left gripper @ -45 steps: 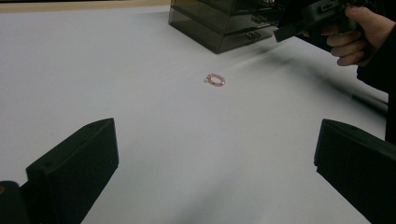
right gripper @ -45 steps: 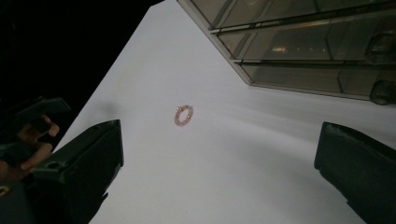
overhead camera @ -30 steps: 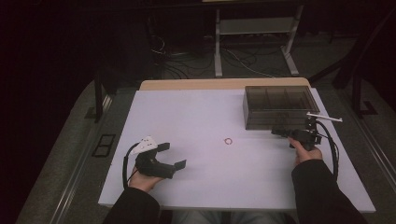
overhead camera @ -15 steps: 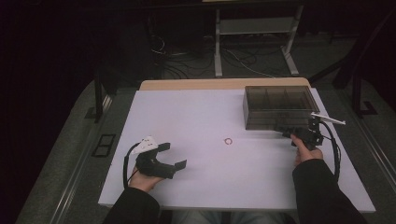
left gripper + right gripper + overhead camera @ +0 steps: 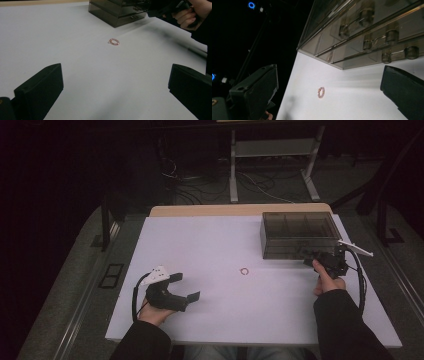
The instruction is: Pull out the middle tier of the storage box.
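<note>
The white worktop [image 5: 215, 250] has a bare matte surface, and a light wooden strip [image 5: 210, 210] runs along its far edge. Beyond that far edge stands a white metal frame [image 5: 270, 165] with 2 upright legs on splayed feet, and left of the frame loose cables [image 5: 200, 190] lie tangled on the grey carpeted floor [image 5: 80, 285]. Just off the worktop's left edge a black floor plate [image 5: 110, 275] with 2 square openings sits in the carpet. Near the worktop's far left corner rises a dark post [image 5: 105, 220]. In the right gripper view, 2 blue ring lights [image 5: 251, 5] glow in the dark past the worktop's edge.
</note>
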Available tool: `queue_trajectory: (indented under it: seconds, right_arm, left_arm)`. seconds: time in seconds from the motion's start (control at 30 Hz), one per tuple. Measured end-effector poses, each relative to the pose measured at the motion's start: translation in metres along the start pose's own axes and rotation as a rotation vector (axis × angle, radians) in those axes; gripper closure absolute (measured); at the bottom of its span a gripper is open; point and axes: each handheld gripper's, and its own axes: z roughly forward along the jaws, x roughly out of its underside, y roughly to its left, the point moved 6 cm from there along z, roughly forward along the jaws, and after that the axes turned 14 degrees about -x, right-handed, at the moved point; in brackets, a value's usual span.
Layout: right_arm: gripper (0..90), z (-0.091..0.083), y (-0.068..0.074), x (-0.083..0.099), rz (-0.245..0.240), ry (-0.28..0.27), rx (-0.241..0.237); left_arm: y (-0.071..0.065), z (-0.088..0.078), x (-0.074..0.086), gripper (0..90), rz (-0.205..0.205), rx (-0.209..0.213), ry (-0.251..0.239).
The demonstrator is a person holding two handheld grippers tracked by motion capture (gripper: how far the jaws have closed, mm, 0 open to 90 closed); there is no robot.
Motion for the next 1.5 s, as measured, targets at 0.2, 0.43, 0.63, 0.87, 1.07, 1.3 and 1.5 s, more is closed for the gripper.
queue_trajectory:
  seconds: [0.2,0.43,0.63,0.87,1.07,1.3,1.5]
  right_arm:
    - [0.6,-0.001,-0.002,-0.002,0.013,-0.015,0.016]
    - [0.7,-0.002,-0.007,-0.003,-0.001,-0.016,0.039]
    - [13.2,-0.002,-0.006,-0.002,-0.012,-0.008,0.043]
    - [21.3,-0.001,-0.008,-0.002,-0.016,0.0,0.056]
    - [31.9,-0.003,-0.009,-0.002,-0.014,0.0,0.083]
    - [39.5,-0.005,-0.011,-0.001,0.007,0.003,0.114]
    - [45.9,-0.008,-0.014,-0.002,0.016,-0.007,0.153]
  left_arm:
    - [0.0,0.0,0.0,0.0,0.0,0.002,0.001]
    - [-0.001,0.001,0.0,0.0,0.004,0.004,0.003]
    - [-0.001,0.001,0.0,0.0,0.007,0.007,0.004]
    - [-0.002,0.002,0.0,0.0,0.012,0.011,0.007]
    - [-0.003,0.003,0.001,0.0,0.017,0.013,0.009]
    - [-0.004,0.003,0.001,0.0,0.02,0.016,0.009]
    - [-0.004,0.003,0.001,0.0,0.028,0.017,0.013]
